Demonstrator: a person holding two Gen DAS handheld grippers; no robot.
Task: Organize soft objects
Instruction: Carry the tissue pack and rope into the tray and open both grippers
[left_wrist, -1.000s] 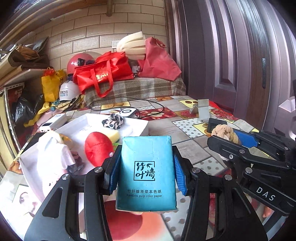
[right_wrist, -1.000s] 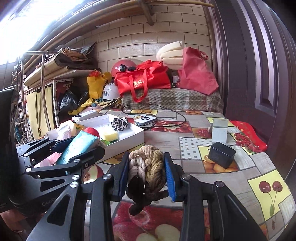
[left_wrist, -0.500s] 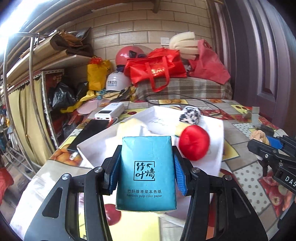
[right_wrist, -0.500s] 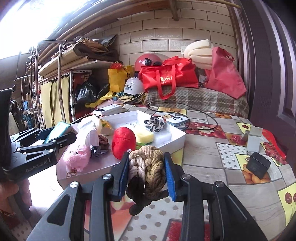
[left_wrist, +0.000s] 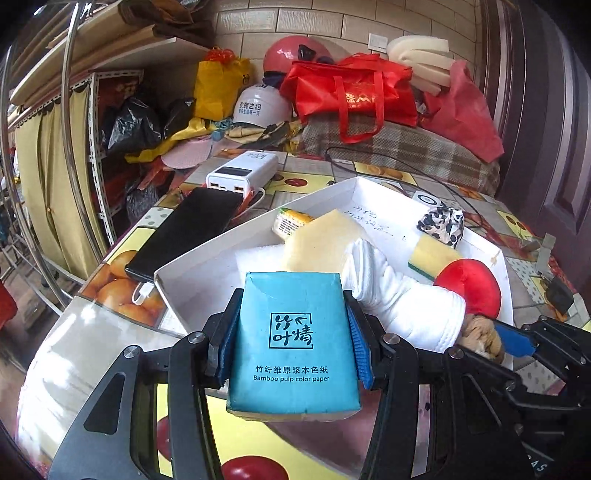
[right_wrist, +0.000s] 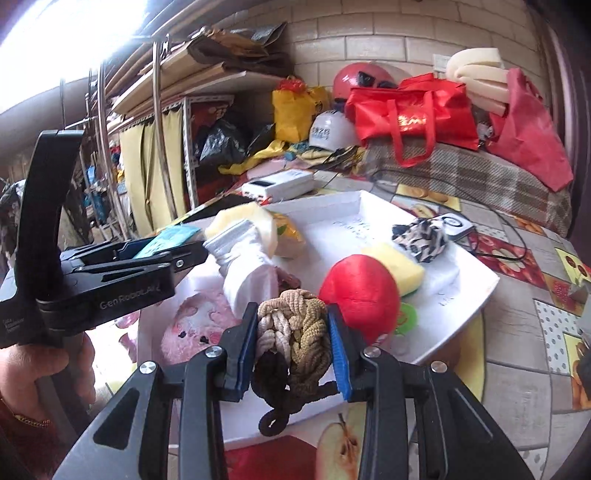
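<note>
The left hand-held gripper (left_wrist: 293, 345) clamped a blue tissue pack (left_wrist: 293, 343) upright between its pads, and the right hand-held gripper (right_wrist: 291, 345) pinched a knotted rope bundle (right_wrist: 291, 336). Both hung over the near edge of the white tray (left_wrist: 373, 192) on the counter (left_wrist: 122, 266), likely for dropping in. Only the right wrist view showed the pink plush (right_wrist: 192, 328) in the tray's near corner.
</note>
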